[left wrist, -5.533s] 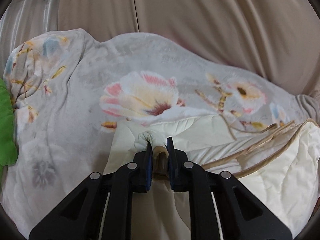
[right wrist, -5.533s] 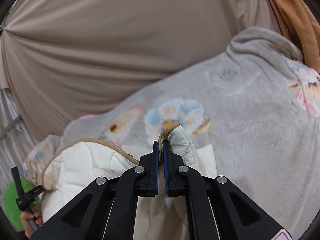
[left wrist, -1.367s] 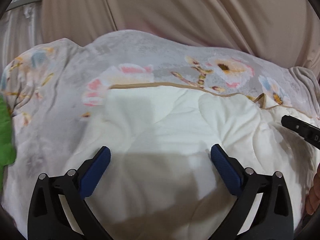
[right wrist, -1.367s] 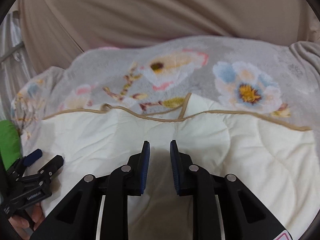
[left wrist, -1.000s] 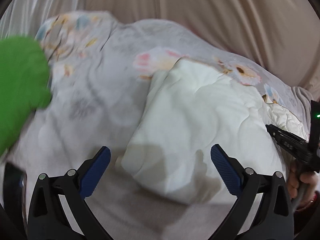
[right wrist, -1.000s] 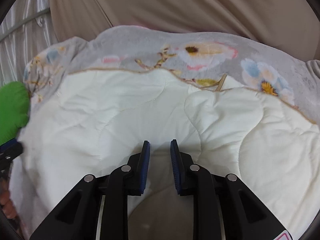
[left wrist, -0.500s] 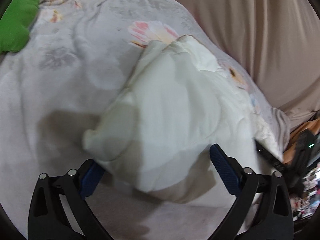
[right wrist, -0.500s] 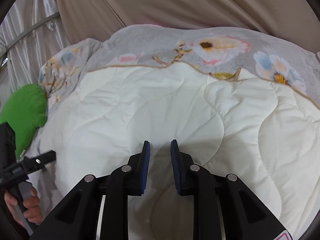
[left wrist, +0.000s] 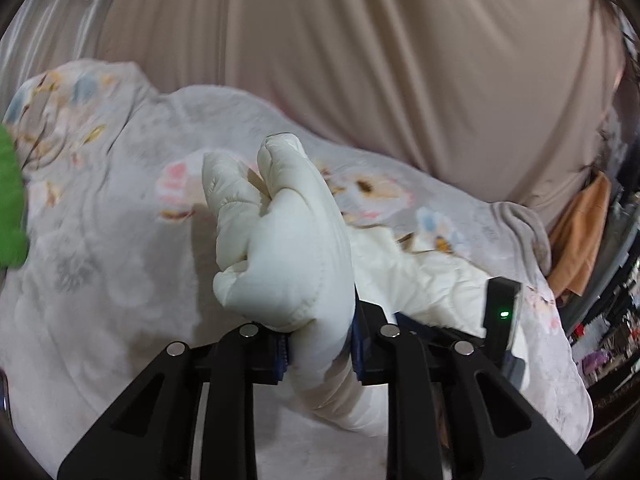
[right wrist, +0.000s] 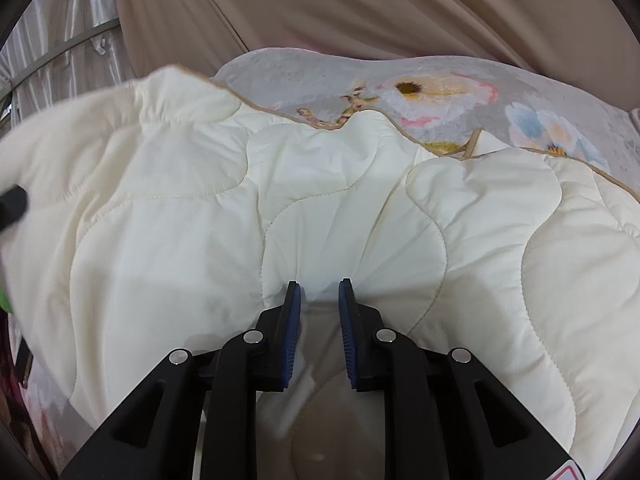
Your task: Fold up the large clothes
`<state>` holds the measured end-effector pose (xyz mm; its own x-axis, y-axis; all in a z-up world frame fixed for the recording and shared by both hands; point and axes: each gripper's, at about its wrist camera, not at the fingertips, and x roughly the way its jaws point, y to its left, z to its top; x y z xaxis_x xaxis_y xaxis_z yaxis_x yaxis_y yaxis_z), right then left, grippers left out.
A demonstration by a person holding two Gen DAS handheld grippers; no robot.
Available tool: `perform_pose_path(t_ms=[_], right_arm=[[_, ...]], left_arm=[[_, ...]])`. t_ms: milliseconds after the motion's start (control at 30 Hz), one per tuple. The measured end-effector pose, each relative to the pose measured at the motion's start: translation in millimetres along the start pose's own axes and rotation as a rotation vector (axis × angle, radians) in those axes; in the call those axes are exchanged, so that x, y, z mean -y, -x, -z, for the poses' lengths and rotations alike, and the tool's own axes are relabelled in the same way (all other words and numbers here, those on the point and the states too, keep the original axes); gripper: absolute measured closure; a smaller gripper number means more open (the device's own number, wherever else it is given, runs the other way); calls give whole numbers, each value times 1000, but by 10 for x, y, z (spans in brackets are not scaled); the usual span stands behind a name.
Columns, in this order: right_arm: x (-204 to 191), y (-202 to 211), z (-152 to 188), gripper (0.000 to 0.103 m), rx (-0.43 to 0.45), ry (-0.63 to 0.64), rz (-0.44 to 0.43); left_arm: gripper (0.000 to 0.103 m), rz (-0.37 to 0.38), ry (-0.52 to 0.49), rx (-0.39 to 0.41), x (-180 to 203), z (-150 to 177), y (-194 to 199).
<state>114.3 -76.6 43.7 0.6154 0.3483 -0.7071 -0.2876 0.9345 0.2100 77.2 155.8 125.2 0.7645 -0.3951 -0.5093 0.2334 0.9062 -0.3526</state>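
Observation:
A cream quilted blanket [right wrist: 320,200] with tan piping lies folded on a grey floral bedspread [right wrist: 440,80]. My left gripper [left wrist: 318,354] is shut on a thick bunched fold of the cream blanket [left wrist: 288,240] and lifts it off the bedspread [left wrist: 100,260]. My right gripper [right wrist: 319,304] hovers over the blanket's near edge, jaws a narrow gap apart, holding nothing. The right gripper's black body with a green light [left wrist: 502,316] shows in the left wrist view, behind the lifted fold.
A beige draped curtain [left wrist: 360,60] hangs behind the bed. A green cushion [left wrist: 10,208] sits at the bed's left edge. An orange cloth [left wrist: 580,240] hangs at the right, with clutter beyond it. White satin curtains [right wrist: 60,32] are at far left.
My left gripper was wide open over the blanket's left end; it has closed on a thick fold and raised it. The blanket's left side has lifted. My right gripper stays slightly open.

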Motion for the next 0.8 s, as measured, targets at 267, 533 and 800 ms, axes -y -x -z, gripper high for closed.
perform_pose_path(t_ms=[267, 533, 800], right_arm=[[112, 367, 135, 86, 30, -61, -53], [181, 432, 99, 87, 44, -75, -63], [533, 66, -470, 87, 21, -106, 44]], left_arm=[[70, -41, 32, -2, -51, 13, -75], [50, -119, 273, -170, -964, 506, -415], [40, -144, 241, -178, -959, 594, -443]])
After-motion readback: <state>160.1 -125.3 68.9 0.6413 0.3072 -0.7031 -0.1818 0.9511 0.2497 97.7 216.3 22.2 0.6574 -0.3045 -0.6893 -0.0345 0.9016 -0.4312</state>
